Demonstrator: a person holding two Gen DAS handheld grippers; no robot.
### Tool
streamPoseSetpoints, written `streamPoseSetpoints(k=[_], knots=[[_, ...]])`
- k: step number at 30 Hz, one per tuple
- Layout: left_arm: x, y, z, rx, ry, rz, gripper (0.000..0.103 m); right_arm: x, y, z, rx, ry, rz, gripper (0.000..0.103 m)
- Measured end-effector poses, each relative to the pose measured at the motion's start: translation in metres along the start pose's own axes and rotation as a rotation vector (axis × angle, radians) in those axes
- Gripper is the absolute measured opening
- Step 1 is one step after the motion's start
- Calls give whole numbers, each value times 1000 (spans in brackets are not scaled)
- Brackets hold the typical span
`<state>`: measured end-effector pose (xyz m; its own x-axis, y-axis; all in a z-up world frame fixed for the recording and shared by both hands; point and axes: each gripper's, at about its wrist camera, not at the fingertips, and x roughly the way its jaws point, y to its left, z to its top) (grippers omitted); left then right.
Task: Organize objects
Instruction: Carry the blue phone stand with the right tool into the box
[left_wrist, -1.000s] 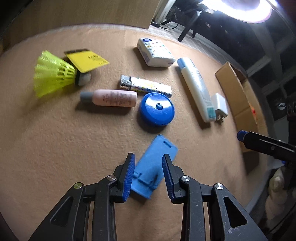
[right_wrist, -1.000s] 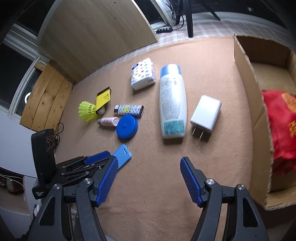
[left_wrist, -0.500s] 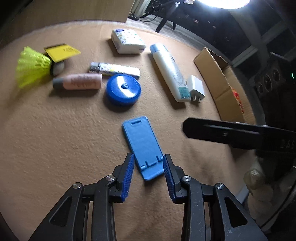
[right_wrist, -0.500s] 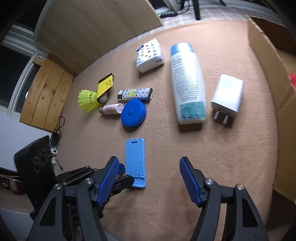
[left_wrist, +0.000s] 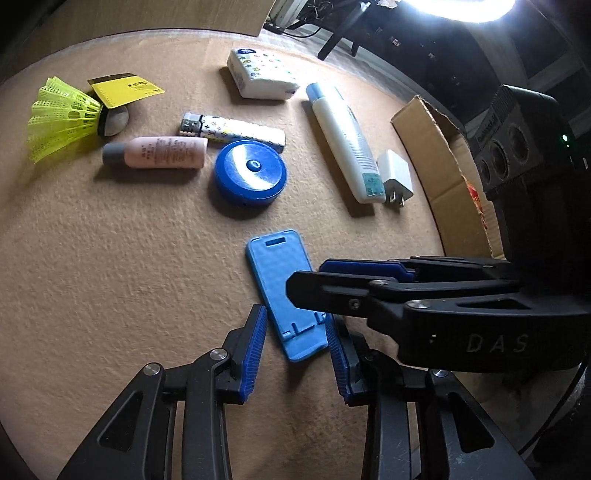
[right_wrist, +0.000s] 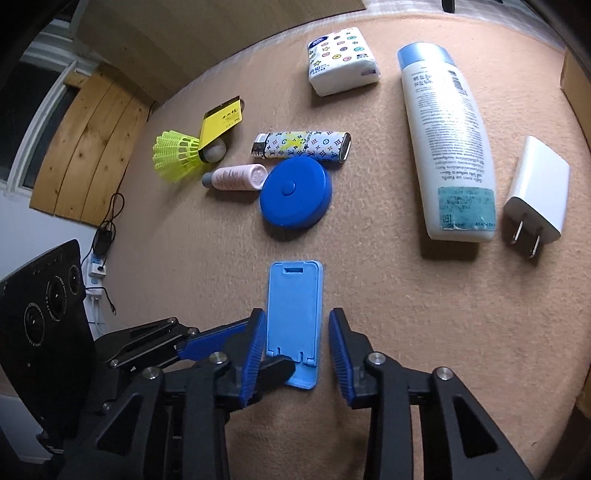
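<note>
A light blue phone stand (left_wrist: 284, 291) lies flat on the tan mat; it also shows in the right wrist view (right_wrist: 293, 314). My left gripper (left_wrist: 295, 354) is open with its near end between its fingers. My right gripper (right_wrist: 295, 354) is open, narrowed around the same end, and crosses over the stand in the left wrist view (left_wrist: 369, 284). Beyond lie a blue round case (right_wrist: 295, 192), a pink bottle (right_wrist: 236, 177), a patterned lighter (right_wrist: 303, 146), a yellow shuttlecock (right_wrist: 177, 155), a tissue pack (right_wrist: 341, 61), a white bottle (right_wrist: 447, 140) and a white charger (right_wrist: 537, 195).
A yellow card (right_wrist: 221, 118) leans on the shuttlecock. An open cardboard box (left_wrist: 443, 158) with a red item inside stands at the mat's right edge. A wooden board (right_wrist: 92, 136) and cables lie off the left side.
My right gripper has swung left and narrowed around the near end of the blue stand. My left gripper has stayed at the same end. The stand has turned slightly.
</note>
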<state>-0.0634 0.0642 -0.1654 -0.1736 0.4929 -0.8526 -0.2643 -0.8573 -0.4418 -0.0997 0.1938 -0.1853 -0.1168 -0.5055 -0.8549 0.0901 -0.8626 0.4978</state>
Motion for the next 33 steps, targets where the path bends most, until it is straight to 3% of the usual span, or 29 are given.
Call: streamPoseSetpoints(k=[8,16,22,33], knots=[[0,-9,-1,-4,-19,5,35,-7,1,-5,0,-8,-3,28],[-15,-41,5,38,-70,5,35,-55,-5,-10,-13,-101,-3,28],[-18,-92,25,110,-104,-30,35,-106,-31,-13,12,-187,-19,28],[15,-198,58,242,-114,-109,35,-184,-104,-24,104,-315,-75,28]])
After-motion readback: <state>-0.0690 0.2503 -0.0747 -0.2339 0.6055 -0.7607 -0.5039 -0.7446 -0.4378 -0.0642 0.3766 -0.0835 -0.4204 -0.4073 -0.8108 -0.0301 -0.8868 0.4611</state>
